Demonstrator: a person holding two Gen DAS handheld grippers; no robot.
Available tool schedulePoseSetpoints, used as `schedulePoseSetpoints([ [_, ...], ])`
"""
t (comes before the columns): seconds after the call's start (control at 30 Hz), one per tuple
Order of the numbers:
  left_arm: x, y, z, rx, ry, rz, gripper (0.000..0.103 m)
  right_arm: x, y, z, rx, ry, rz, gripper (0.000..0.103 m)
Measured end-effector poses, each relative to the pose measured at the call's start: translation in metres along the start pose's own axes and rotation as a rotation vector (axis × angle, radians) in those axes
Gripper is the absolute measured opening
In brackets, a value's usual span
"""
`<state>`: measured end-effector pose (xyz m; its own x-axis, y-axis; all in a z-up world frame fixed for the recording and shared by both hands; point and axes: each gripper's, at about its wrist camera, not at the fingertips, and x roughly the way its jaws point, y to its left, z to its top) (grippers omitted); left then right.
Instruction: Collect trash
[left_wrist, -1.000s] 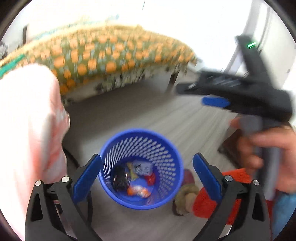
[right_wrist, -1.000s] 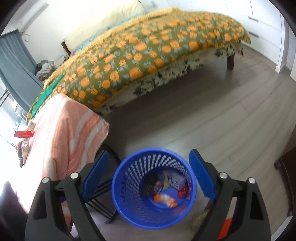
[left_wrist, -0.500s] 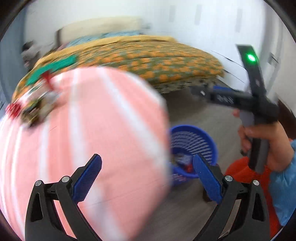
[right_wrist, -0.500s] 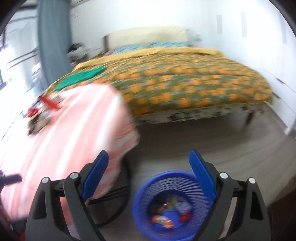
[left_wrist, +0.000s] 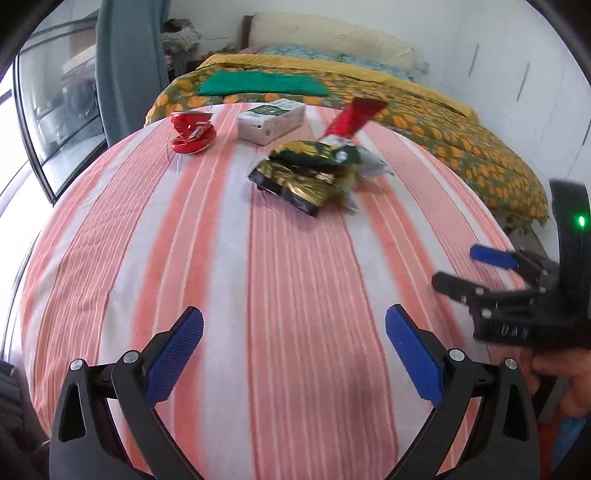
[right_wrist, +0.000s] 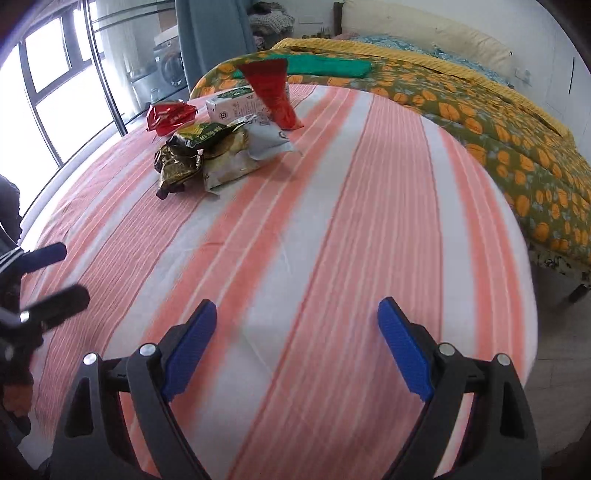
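Note:
Trash lies at the far end of a table under a pink-and-white striped cloth (left_wrist: 295, 295): a crumpled red wrapper (left_wrist: 192, 133), a white carton (left_wrist: 271, 120), a red pouch (left_wrist: 354, 116) and a heap of green-gold snack bags (left_wrist: 306, 173). The right wrist view shows the same wrapper (right_wrist: 170, 116), carton (right_wrist: 236, 105), pouch (right_wrist: 275, 94) and bags (right_wrist: 207, 151). My left gripper (left_wrist: 293, 350) hangs open over the near cloth, empty. My right gripper (right_wrist: 295, 343) is open and empty too, well short of the trash. Each gripper shows at the edge of the other's view.
A bed with an orange-patterned cover (right_wrist: 498, 122) and a folded green cloth (left_wrist: 262, 83) stands behind the table. Windows (right_wrist: 55, 81) and a grey curtain (right_wrist: 210, 37) are at the left. A hand (left_wrist: 565, 380) holds the right gripper's handle.
Both views swung from the blue bin on the floor, left and up onto the striped table. The bin has left both views and the trash pile has come in. Both grippers stayed open.

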<state>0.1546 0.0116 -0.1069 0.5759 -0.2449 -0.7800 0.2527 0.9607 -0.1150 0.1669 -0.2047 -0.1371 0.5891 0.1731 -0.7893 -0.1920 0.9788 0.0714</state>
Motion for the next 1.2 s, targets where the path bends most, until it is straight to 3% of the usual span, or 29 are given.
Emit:
schedulePoseSetpoints([
  [0.3,0.045,0.001,0.057,-0.070,-0.026,0.021,0.098,0.005,0.006,-0.003,-0.012,-0.025,-0.062,0.090],
  [0.47,0.076,-0.002,0.079,-0.124,-0.023,0.095,0.097,0.006,0.004,-0.001,-0.005,-0.023,-0.055,0.091],
  [0.53,0.080,0.002,0.082,-0.158,-0.028,0.090,0.085,0.006,0.004,-0.002,-0.003,-0.022,-0.052,0.091],
  [0.6,0.081,0.007,0.079,-0.174,-0.015,0.067,0.050,0.006,0.004,-0.002,-0.003,-0.022,-0.052,0.091],
  [0.63,0.079,0.009,0.078,-0.167,-0.023,0.071,0.042,0.006,0.004,-0.002,-0.002,-0.022,-0.052,0.091],
  [0.7,0.073,0.014,0.072,-0.154,-0.010,0.024,0.039,0.006,0.003,-0.002,-0.002,-0.022,-0.050,0.091],
  [0.8,0.049,0.020,0.057,-0.095,0.005,-0.011,0.038,0.006,0.003,-0.002,-0.002,-0.023,-0.051,0.091],
  [0.93,0.019,0.027,0.033,0.055,0.089,-0.070,0.039,0.006,0.003,-0.002,-0.004,-0.022,-0.051,0.091],
  [1.03,0.009,0.029,0.018,0.128,0.108,-0.057,0.044,0.005,0.003,-0.002,-0.007,-0.024,-0.056,0.091],
  [1.1,0.007,0.031,0.015,0.128,0.092,-0.048,0.072,0.005,0.003,-0.002,-0.008,-0.024,-0.058,0.091],
  [1.2,0.004,0.030,0.016,0.075,0.035,-0.030,0.087,0.005,0.004,-0.002,-0.009,-0.025,-0.061,0.091],
])
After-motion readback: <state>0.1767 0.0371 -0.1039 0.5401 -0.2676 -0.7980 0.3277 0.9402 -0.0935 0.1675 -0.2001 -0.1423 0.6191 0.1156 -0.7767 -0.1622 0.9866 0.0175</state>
